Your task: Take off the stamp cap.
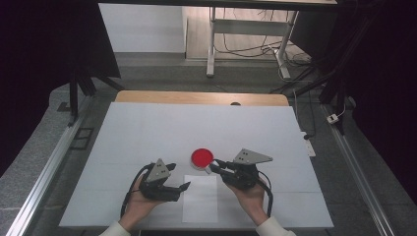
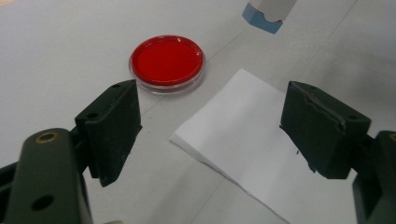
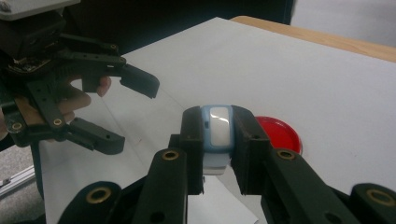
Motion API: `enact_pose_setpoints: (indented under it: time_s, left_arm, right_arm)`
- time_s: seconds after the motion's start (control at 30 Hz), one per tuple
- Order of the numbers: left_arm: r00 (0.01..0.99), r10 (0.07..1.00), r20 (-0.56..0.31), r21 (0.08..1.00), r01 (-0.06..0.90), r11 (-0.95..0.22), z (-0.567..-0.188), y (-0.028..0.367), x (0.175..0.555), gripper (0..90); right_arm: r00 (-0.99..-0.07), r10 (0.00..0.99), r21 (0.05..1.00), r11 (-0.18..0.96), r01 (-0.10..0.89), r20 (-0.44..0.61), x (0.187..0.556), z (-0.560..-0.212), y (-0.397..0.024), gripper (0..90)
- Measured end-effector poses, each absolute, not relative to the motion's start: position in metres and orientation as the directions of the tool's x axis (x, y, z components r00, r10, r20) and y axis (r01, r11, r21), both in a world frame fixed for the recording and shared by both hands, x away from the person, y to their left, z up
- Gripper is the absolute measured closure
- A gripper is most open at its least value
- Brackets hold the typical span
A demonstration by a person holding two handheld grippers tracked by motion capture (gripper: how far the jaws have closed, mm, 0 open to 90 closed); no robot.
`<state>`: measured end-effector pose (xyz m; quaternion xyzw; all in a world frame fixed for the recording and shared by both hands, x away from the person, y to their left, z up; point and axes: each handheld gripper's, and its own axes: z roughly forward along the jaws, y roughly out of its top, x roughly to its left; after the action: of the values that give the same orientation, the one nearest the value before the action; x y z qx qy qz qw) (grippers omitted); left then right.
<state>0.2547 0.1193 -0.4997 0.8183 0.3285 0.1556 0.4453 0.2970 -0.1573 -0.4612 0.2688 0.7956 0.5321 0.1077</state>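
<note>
White paper sheet (image 1: 200,197) lies flat at the near edge of the table (image 1: 147,128), between the two hands; the left gripper (image 1: 178,188) hangs just left of this sheet, its jaws spread wide with nothing between them; in the left gripper view the sheet (image 2: 243,140) lies below the gap between the two black pads. The right gripper (image 1: 215,166) sits just past the sheet's far right corner; its jaws are pressed onto a small blue-and-white device (image 3: 218,135), which stands upright between the pads (image 3: 250,140) in the right gripper view, clear of the table; what kind of device it is cannot be told. Just beyond the sheet, and immediately left of the right gripper's tips, a red-filled petri dish (image 1: 202,158) rests on the table covering; the dish (image 3: 279,133) shows partly behind the right pad. Beyond the white covering, a strip of wooden tabletop edge (image 1: 201,97) is exposed.
</note>
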Motion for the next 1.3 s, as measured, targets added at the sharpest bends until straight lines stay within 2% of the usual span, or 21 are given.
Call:
enact_pose_setpoints:
  time_s: [1.3]
  left_arm:
    - [0.763, 0.646, 0.006, 0.821, 0.365, -0.439, -0.506, 0.082, 0.267, 22.6]
  right_arm:
    - [-0.825, 0.541, 0.905, 0.252, 0.344, 0.163, 0.297, -0.465, -0.156, 75.5]
